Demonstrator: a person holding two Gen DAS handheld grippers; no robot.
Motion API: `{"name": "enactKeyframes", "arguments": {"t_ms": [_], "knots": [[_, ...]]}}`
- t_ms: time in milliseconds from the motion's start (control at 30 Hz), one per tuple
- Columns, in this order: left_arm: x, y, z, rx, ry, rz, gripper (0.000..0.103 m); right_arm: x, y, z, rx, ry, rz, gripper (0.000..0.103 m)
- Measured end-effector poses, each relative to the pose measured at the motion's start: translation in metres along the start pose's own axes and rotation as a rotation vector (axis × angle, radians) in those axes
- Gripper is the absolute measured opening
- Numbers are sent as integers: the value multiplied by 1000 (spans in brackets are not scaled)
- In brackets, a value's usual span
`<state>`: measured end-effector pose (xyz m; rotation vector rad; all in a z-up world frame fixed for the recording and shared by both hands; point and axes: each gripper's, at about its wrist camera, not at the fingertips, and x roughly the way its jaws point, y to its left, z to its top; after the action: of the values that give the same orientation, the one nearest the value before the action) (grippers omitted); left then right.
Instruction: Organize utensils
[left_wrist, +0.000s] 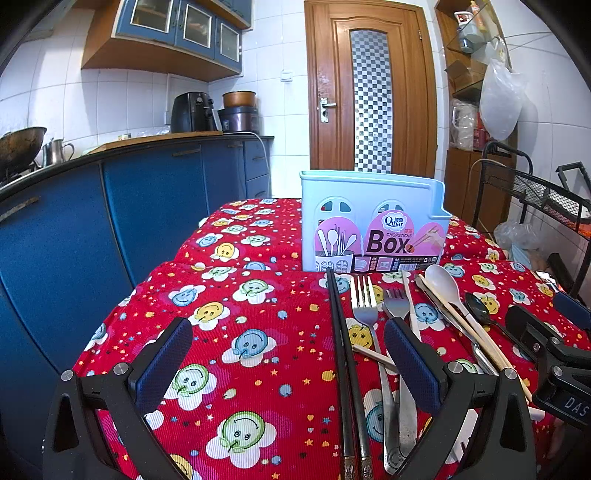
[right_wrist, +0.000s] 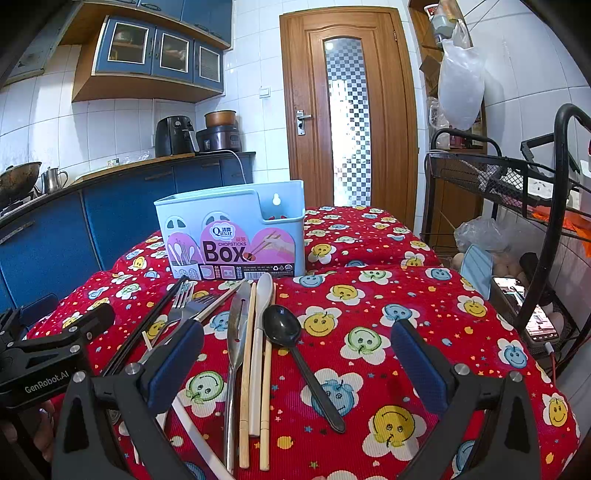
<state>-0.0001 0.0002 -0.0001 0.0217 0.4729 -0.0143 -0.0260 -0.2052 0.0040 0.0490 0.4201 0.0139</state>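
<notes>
In the left wrist view, the left hand-held gripper (left_wrist: 288, 363) hangs low over the table (left_wrist: 258, 369), which is covered by a red cloth printed with smiley flowers. Its jaws stand wide apart and hold nothing. The utensils lie in a row just to its right, long axes running from the near edge toward the pale blue chopsticks box (left_wrist: 373, 221), which stands upright at the far end of the row. The black chopsticks (left_wrist: 341, 354) pass between the two fingers, close to the right one; their decorated ends are cut off at the bottom edge. The larger fork (left_wrist: 365, 306) points its tines at the box, and its handle runs down behind the right finger. The smaller fork (left_wrist: 396, 301) is mostly hidden by that finger. Further right lie the white spoon (left_wrist: 443, 284), bowl toward the box, and the black spoon (left_wrist: 478, 304), whose handle disappears behind the right hand-held gripper (left_wrist: 535, 332) at the frame edge; its opening is hard to judge here.

In the right wrist view, the right hand-held gripper (right_wrist: 297, 363) is also spread wide and empty. Between its fingers lie a metal knife (right_wrist: 236, 325), a pair of wooden chopsticks (right_wrist: 255, 369) with the white spoon (right_wrist: 264, 291) between them, and the black spoon (right_wrist: 282, 326), all pointing roughly at the box (right_wrist: 231, 232). The forks (right_wrist: 188, 299) and black chopsticks (right_wrist: 147, 328) lie left of the left finger, partly hidden by it. A thin white stick (right_wrist: 195, 424) near the bottom is hard to identify. The left hand-held gripper (right_wrist: 55, 343) shows at the left edge.
</notes>
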Motion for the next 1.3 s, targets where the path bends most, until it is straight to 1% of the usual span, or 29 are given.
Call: {"name": "enactKeyframes", "arguments": {"t_ms": [433, 667, 767, 867, 1067, 1167, 1300], "knots": [[-1, 4, 3, 0, 4, 0, 103, 0, -1, 0, 1, 0, -1, 103], [9, 3, 3, -1, 43, 4, 103, 1, -2, 0, 9, 3, 5, 103], [9, 4, 5, -4, 57, 4, 103, 4, -9, 1, 30, 31, 23, 103], [6, 3, 9, 11, 48, 13, 103, 5, -14, 5, 40, 50, 33, 103], [5, 1, 20, 37, 54, 18, 103, 5, -18, 17, 6, 87, 38, 103], [9, 0, 26, 48, 77, 14, 103, 8, -19, 23, -20, 113, 41, 103], [19, -1, 35, 53, 121, -14, 103, 18, -19, 32, -57, 168, 57, 103]]}}
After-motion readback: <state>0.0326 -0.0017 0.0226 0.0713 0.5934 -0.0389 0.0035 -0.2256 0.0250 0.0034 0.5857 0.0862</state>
